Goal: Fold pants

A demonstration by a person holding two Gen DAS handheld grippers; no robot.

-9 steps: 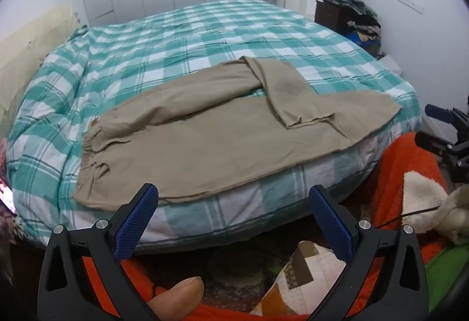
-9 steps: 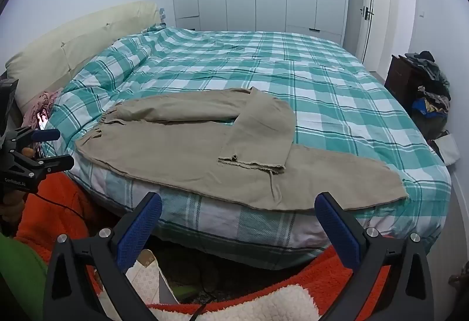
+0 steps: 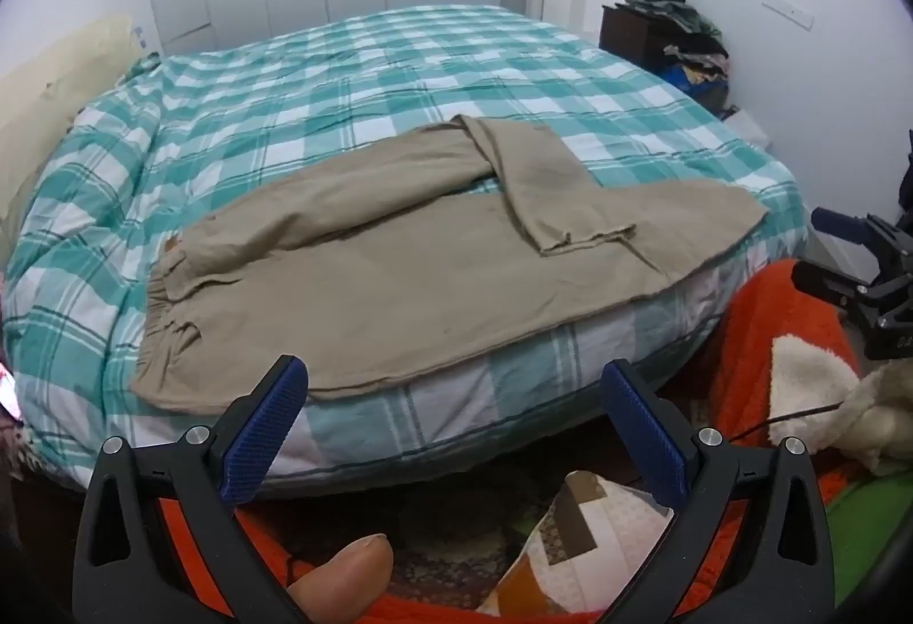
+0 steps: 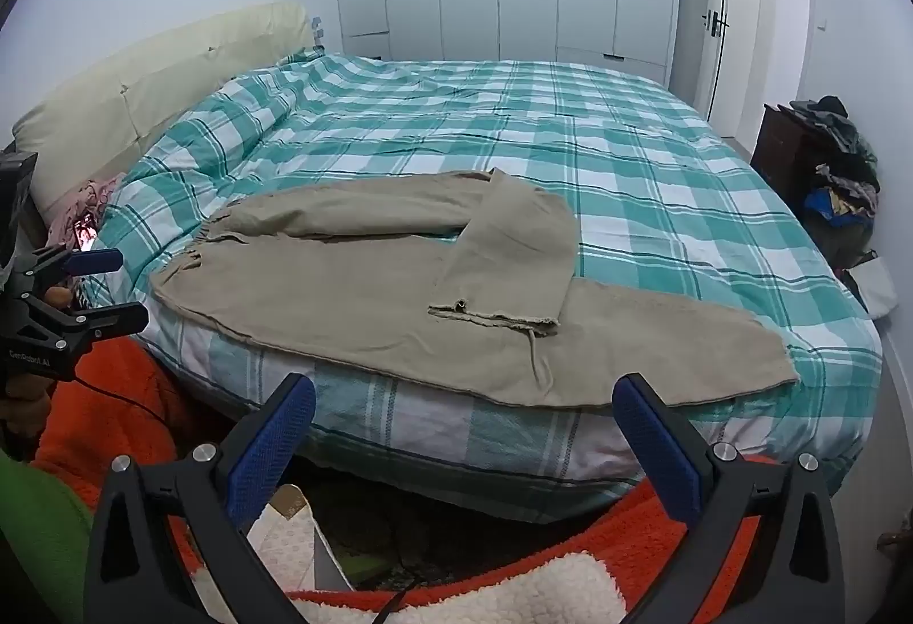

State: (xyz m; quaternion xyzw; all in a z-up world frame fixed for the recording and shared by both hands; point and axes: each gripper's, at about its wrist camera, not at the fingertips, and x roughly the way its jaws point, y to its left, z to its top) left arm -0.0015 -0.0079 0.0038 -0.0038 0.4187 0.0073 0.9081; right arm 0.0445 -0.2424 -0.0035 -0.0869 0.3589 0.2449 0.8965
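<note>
Tan pants spread on a checked bed, both grippers hanging clear of them.

The pants point(image 3: 365, 276) lie mid-frame along the near edge of the bed point(image 3: 399, 71), one leg doubled back across the other. Left gripper point(image 3: 456, 430) and right gripper point(image 4: 462, 447), low in frame, hold their jaws wide with nothing between.

A wide bed point(image 4: 656, 179) fills the room, covered by a teal-and-white checked duvet point(image 3: 354, 99) that drapes over the near edge. Spread along that near edge lie the beige pants point(image 4: 354, 299), waistband towards the cream headboard point(image 4: 142, 82). One leg runs flat along the edge; the other doubles back across it, its frayed hem on top.
</note>
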